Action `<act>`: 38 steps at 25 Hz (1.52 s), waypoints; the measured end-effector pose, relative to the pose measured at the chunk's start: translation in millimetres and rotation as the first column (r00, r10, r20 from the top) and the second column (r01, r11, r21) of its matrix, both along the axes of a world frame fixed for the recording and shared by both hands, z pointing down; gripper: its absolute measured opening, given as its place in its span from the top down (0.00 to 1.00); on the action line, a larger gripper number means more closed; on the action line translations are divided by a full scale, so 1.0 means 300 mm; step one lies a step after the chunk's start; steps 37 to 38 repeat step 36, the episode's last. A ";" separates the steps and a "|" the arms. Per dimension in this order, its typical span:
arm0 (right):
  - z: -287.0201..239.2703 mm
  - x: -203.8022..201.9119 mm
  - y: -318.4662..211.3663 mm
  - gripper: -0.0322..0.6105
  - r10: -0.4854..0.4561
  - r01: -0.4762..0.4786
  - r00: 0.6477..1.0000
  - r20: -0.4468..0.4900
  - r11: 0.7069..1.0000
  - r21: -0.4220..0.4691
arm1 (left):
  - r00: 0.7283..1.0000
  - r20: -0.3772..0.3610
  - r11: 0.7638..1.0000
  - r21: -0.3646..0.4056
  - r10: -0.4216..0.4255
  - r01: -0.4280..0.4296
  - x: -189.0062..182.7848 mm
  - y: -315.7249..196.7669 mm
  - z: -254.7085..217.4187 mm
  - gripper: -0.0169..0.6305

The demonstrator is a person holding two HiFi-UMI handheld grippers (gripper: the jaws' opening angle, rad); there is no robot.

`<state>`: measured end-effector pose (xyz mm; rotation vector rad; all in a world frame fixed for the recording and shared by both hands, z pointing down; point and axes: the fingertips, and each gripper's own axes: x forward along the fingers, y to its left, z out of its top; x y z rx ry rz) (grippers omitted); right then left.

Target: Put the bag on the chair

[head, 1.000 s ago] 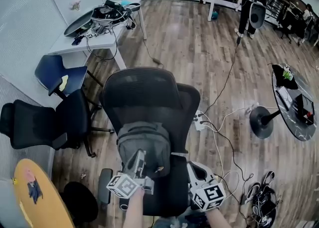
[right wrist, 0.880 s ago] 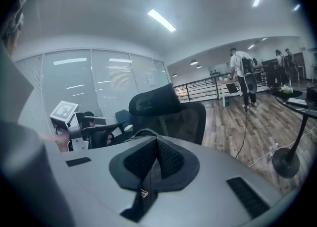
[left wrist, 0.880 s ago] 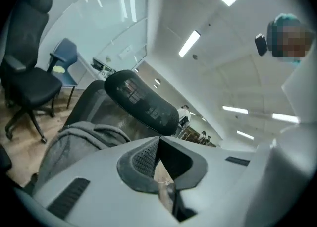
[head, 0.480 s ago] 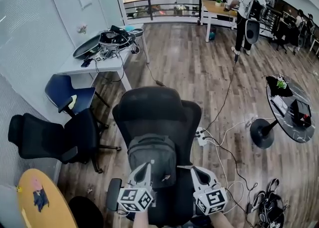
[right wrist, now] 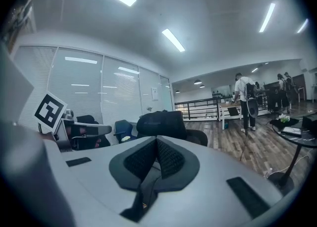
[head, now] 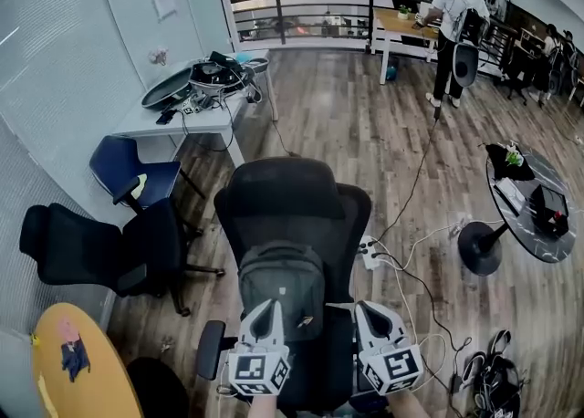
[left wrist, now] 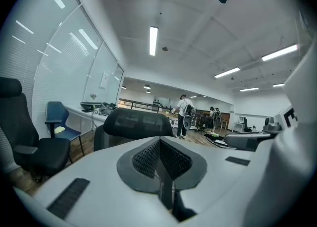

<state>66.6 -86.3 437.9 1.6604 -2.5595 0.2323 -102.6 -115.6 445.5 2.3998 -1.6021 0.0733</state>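
Observation:
A grey backpack (head: 281, 284) sits upright on the seat of a black mesh office chair (head: 292, 202), leaning against its backrest. My left gripper (head: 267, 307) is shut and empty, its tip in front of the bag's lower left part; whether it touches I cannot tell. My right gripper (head: 370, 308) is shut too, just right of the bag, holding nothing. In the left gripper view the shut pads (left wrist: 148, 159) point at the chair's headrest (left wrist: 131, 121). The right gripper view shows the chair back (right wrist: 161, 122) beyond its shut pads (right wrist: 171, 160).
A second black chair (head: 82, 247) and a blue chair (head: 123, 165) stand at the left. Behind them is a white table (head: 146, 120) with gear. Cables (head: 411, 261) and a stand base (head: 479, 247) lie right of the chair. A round dark table (head: 511, 211) is further right.
The head view has tilted up, so more of the room shows. Both grippers have drawn level at the bottom edge. The backpack stays on the seat.

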 end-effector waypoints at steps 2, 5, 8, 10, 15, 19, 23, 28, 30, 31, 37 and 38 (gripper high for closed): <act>-0.005 0.003 0.011 0.93 0.002 -0.002 1.000 -0.002 1.000 0.001 | 1.000 -0.005 1.000 0.014 0.014 -0.014 0.016 0.013 -0.017 0.94; -0.012 0.015 0.023 0.93 0.004 -0.004 1.000 -0.004 1.000 0.008 | 1.000 -0.008 1.000 0.014 0.017 -0.017 0.035 0.025 -0.026 0.94; -0.018 0.035 0.030 0.93 0.010 -0.010 1.000 -0.005 1.000 0.018 | 1.000 0.001 1.000 0.017 0.016 -0.016 0.047 0.027 -0.023 0.94; -0.017 0.046 0.031 0.93 0.016 -0.016 1.000 -0.009 1.000 0.016 | 1.000 0.006 1.000 0.013 0.018 -0.018 0.051 0.026 -0.018 0.94; 0.001 0.047 0.038 0.93 0.028 -0.028 1.000 -0.008 1.000 0.001 | 1.000 -0.003 0.999 -0.007 0.031 -0.031 0.049 0.033 -0.001 0.94; 0.015 0.036 0.039 0.93 0.023 -0.023 1.000 -0.004 1.000 -0.001 | 1.000 -0.007 1.000 -0.015 0.025 -0.025 0.038 0.032 0.009 0.94; 0.010 0.030 0.039 0.93 0.024 -0.024 1.000 -0.008 1.000 -0.006 | 1.000 -0.010 1.000 -0.020 0.022 -0.022 0.026 0.036 0.014 0.94; 0.011 0.021 0.036 0.93 0.023 -0.023 1.000 -0.014 1.000 -0.012 | 1.000 -0.010 1.000 -0.025 0.015 -0.016 0.012 0.034 0.025 0.94; 0.015 0.017 0.034 0.93 0.020 -0.021 1.000 -0.016 1.000 -0.013 | 1.000 -0.013 1.000 -0.027 0.012 -0.012 0.007 0.030 0.029 0.94; 0.018 0.017 0.033 0.93 0.019 -0.019 1.000 -0.015 1.000 -0.012 | 1.000 -0.013 1.000 -0.027 0.012 -0.012 0.007 0.028 0.031 0.94; 0.026 0.028 0.023 0.93 0.020 -0.020 1.000 -0.008 1.000 -0.011 | 1.000 -0.015 0.999 -0.029 0.013 -0.014 0.016 0.017 0.038 0.94; 0.026 0.028 0.023 0.93 0.020 -0.020 1.000 -0.008 1.000 -0.011 | 1.000 -0.015 0.999 -0.029 0.013 -0.014 0.016 0.017 0.038 0.94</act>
